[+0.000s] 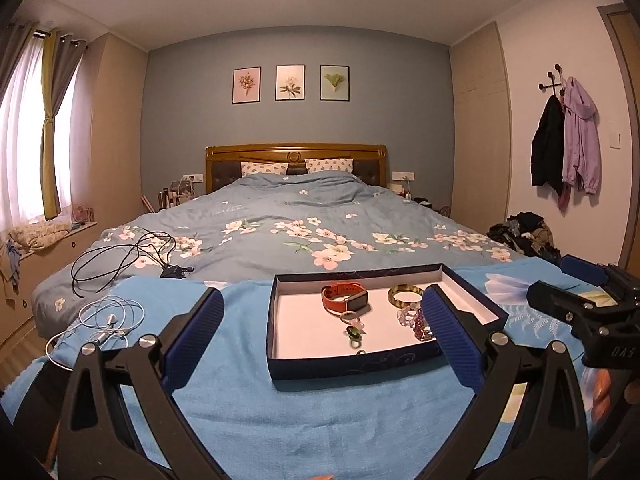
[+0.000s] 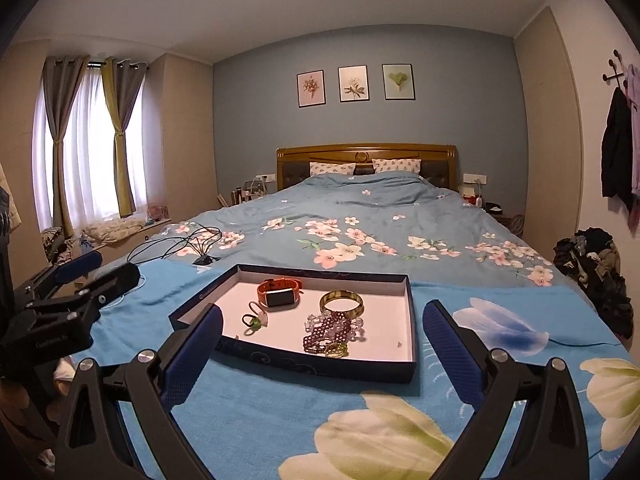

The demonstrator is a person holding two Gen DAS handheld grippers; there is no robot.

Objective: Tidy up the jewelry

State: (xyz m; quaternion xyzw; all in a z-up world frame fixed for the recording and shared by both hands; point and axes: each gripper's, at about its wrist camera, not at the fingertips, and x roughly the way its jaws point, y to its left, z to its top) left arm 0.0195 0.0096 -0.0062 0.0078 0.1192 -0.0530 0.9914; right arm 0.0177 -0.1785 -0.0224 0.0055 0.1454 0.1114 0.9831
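A dark blue shallow box [image 1: 352,366] [image 2: 320,364] with a white floor lies on the blue blanket. In it are an orange-strap smartwatch [image 1: 344,300] [image 2: 279,294], a gold-green bangle [image 1: 405,294] [image 2: 341,302], a heap of purple and clear beaded bracelets [image 1: 416,320] [image 2: 330,330] and a small green pendant piece [image 1: 354,332] [image 2: 254,322]. My left gripper [image 1: 323,292] [image 2: 104,270] hovers open before the box's near left side, holding nothing. My right gripper [image 2: 323,310] [image 1: 560,284] is open and empty at the box's near right side.
A white earphone cable [image 1: 108,320] lies left of the box, and a black cable [image 1: 124,256] [image 2: 180,244] sits further back on the floral duvet. A clothes pile [image 1: 524,236] [image 2: 592,264] is beside the bed on the right. The blanket's near edge is just below the grippers.
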